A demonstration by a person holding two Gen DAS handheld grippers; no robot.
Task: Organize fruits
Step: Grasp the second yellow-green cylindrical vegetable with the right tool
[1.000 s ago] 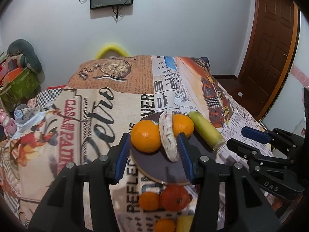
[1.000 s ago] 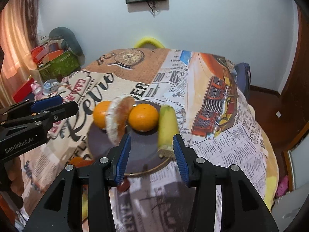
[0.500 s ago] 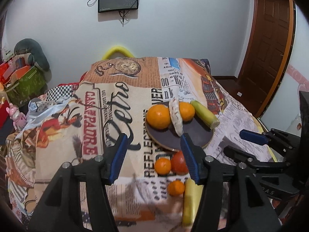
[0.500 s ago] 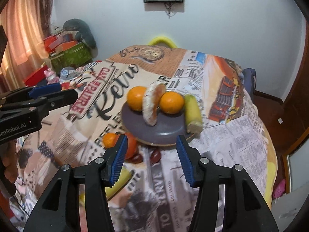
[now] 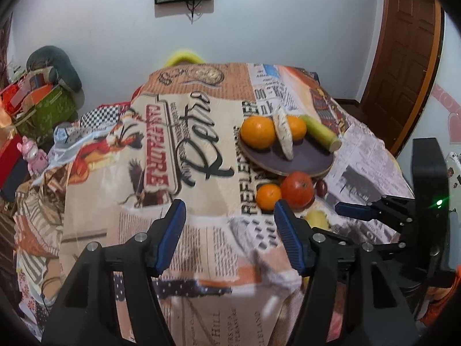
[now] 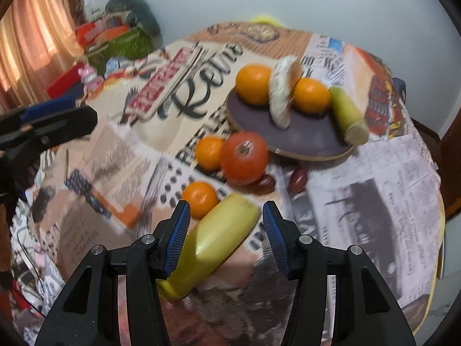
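Right tongs (image 6: 226, 230) apart, yellow fruit (image 6: 214, 242) lying between, unclamped; left tongs (image 5: 229, 233) just widened, nothing between.

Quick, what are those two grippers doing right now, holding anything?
Left gripper: open, jaws just widened, nothing between them.
Right gripper: open, a yellow fruit lies between its jaws, not gripped.

The left gripper (image 5: 229, 238), jaws just widened and empty, hangs over the newspaper-print cloth (image 5: 144, 155); the round dark plate (image 5: 299, 160) carries two oranges.
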